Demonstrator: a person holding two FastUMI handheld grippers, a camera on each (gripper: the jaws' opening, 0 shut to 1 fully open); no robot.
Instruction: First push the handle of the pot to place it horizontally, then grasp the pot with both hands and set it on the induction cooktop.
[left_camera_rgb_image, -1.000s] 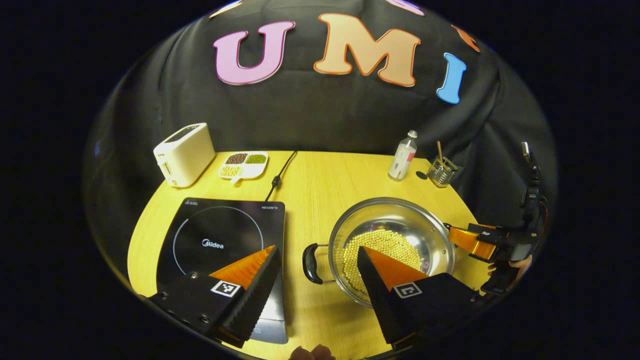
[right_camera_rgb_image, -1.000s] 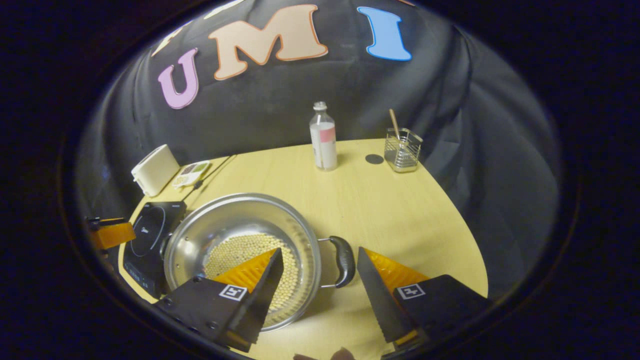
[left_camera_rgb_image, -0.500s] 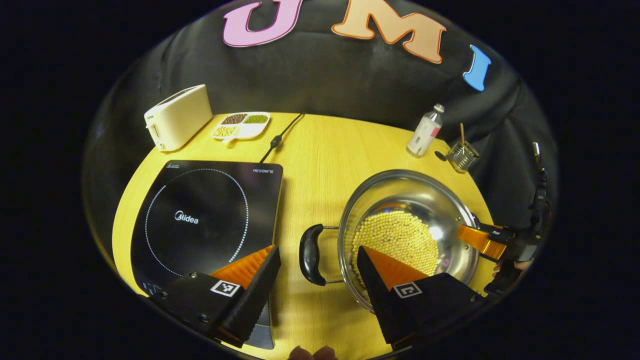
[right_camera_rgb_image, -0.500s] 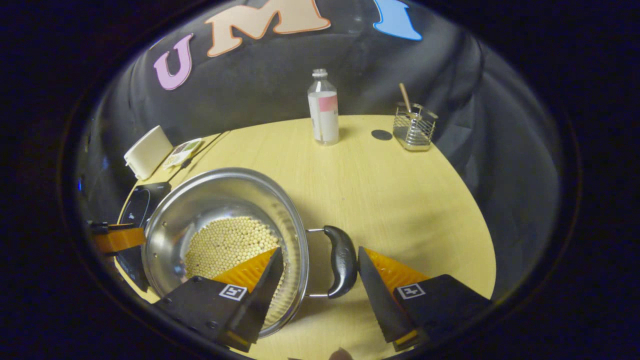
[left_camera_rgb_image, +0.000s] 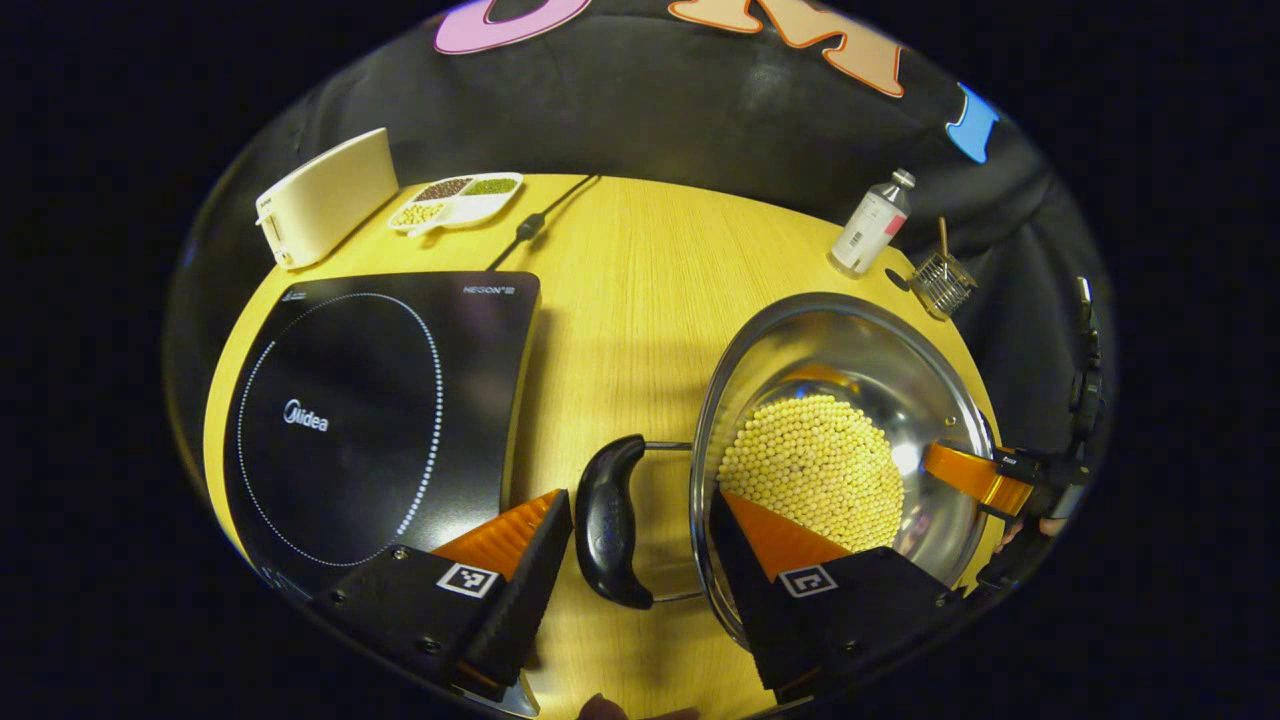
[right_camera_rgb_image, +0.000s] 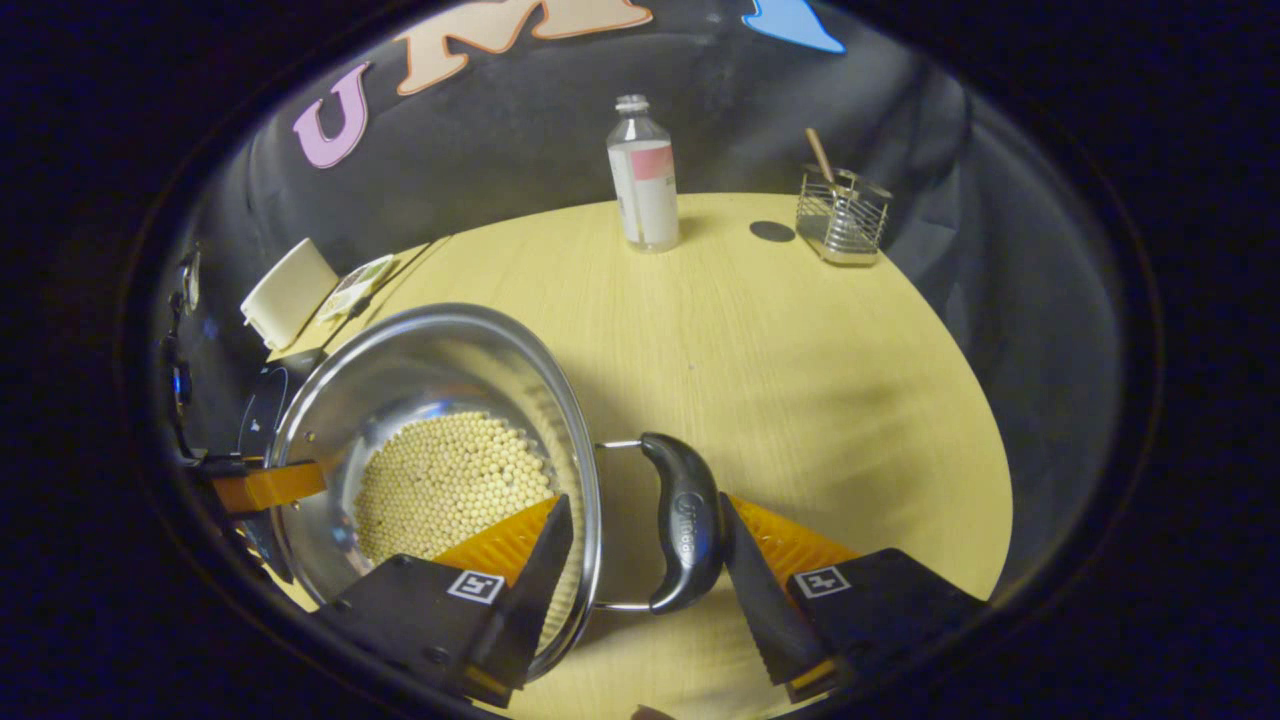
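on the far left of the counter (left_camera_rgb_image: 640, 260) i see a cream toaster (left_camera_rgb_image: 325, 197), with a divided dish of beans (left_camera_rgb_image: 455, 200) just to its right. nearer me on the left lies the induction cooktop (left_camera_rgb_image: 370, 410), flat and bare, its cord (left_camera_rgb_image: 530, 222) running to the far edge.

my left hand-held gripper (left_camera_rgb_image: 640, 505) is spread wide around the pot's left handle (left_camera_rgb_image: 608, 520); the handle sits between the two fingers, and i cannot tell whether either one touches it. the steel pot (left_camera_rgb_image: 850, 340) rests on the counter right of the cooktop, apart from it, with a layer of pale round beans (left_camera_rgb_image: 815, 470) in its bottom.

my right hand-held gripper (right_camera_rgb_image: 640, 510) is also spread wide, straddling the pot's right handle (right_camera_rgb_image: 685, 520). its right finger (right_camera_rgb_image: 760, 585) lies against that handle, its left finger over the pot's rim.

far right on the counter stand a clear bottle (right_camera_rgb_image: 642, 175) and a wire holder (right_camera_rgb_image: 845, 212) with a stick in it.
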